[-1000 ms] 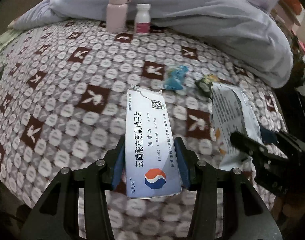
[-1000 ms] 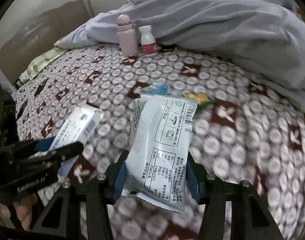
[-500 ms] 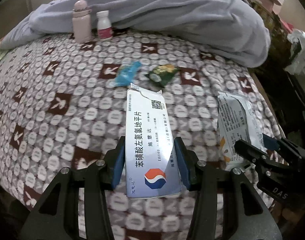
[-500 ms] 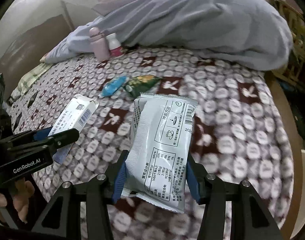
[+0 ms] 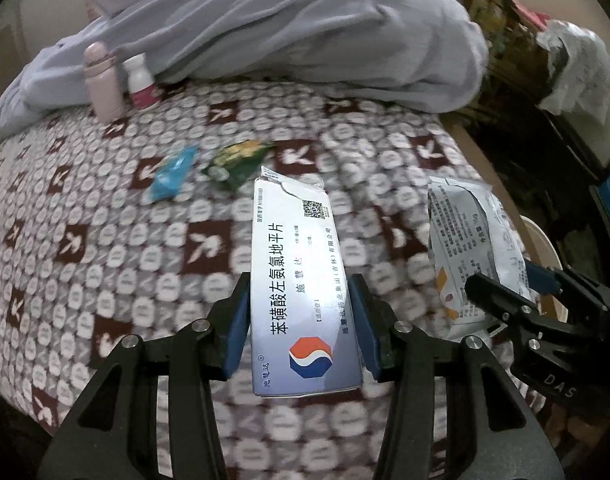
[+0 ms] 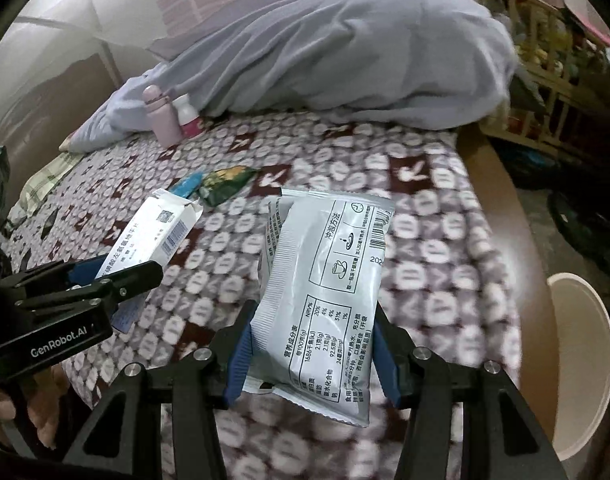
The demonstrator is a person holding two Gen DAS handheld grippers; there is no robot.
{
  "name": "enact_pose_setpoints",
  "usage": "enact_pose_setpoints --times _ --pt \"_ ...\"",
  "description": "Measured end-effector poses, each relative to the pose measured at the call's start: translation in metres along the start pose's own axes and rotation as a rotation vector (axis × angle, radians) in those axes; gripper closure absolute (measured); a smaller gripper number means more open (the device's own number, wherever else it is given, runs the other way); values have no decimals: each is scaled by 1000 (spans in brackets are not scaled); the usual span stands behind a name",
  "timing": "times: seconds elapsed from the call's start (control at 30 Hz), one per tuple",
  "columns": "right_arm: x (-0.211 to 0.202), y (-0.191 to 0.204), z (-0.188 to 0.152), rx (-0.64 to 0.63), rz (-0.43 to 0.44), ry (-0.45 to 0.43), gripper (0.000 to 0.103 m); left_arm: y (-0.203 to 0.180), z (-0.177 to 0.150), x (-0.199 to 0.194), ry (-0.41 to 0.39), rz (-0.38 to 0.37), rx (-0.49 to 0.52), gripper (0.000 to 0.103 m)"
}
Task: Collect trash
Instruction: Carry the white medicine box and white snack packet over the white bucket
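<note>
Medicine box (image 5: pixel 301 284) sits clamped in my left gripper (image 5: pixel 301 316) above the patterned blanket (image 5: pixel 105 240); my right gripper (image 6: pixel 311 340) pinches the grey sachet (image 6: pixel 329 280). Only the right view shows me fingers (image 6: pixel 37 412) under the left tool and more of the pale bin (image 6: pixel 585 360) beside the bed. Blue wrapper (image 5: pixel 173 172) and green wrapper (image 5: pixel 237 160) lie on the blanket.

Two wrappers (image 5: pixel 209 168) lie on the bed (image 5: pixel 105 248) before bottles (image 5: pixel 117 84).

Open bedspread (image 5: pixel 105 264) between wrappers (image 5: pixel 173 172) and bed edge (image 6: pixel 501 208)
</note>
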State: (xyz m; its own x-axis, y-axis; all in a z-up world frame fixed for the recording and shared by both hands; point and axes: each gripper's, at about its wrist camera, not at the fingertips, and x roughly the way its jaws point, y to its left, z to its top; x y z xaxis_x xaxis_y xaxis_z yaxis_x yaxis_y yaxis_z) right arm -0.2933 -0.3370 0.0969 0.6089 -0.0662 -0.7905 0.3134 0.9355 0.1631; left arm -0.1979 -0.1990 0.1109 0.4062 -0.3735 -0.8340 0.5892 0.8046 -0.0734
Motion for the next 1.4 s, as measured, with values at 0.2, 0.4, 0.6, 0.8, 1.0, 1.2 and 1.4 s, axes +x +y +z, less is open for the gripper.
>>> enact_pose_setpoints --times 0.2,0.4,0.6,0.8,1.0,1.2,1.4 --pt "-15 -32 -6 46 -40 -12 52 -39 6 3 -2 -25 64 58" --pt "-32 -71 -14 103 -88 -25 52 -81 11 7 1 -62 125 58" --pt "-50 -110 -25 167 -135 -33 52 -124 15 13 13 -115 183 58" --pt "-65 -152 -41 238 -192 -31 52 -165 21 17 21 -173 231 58" --pt "-77 -188 -56 307 -231 -31 52 -206 24 23 36 -235 280 58" --pt "-83 -213 -68 349 -269 -24 52 -239 24 31 70 -304 310 58" --pt "-81 -238 -78 392 -296 -10 52 -268 27 38 96 -360 330 58"
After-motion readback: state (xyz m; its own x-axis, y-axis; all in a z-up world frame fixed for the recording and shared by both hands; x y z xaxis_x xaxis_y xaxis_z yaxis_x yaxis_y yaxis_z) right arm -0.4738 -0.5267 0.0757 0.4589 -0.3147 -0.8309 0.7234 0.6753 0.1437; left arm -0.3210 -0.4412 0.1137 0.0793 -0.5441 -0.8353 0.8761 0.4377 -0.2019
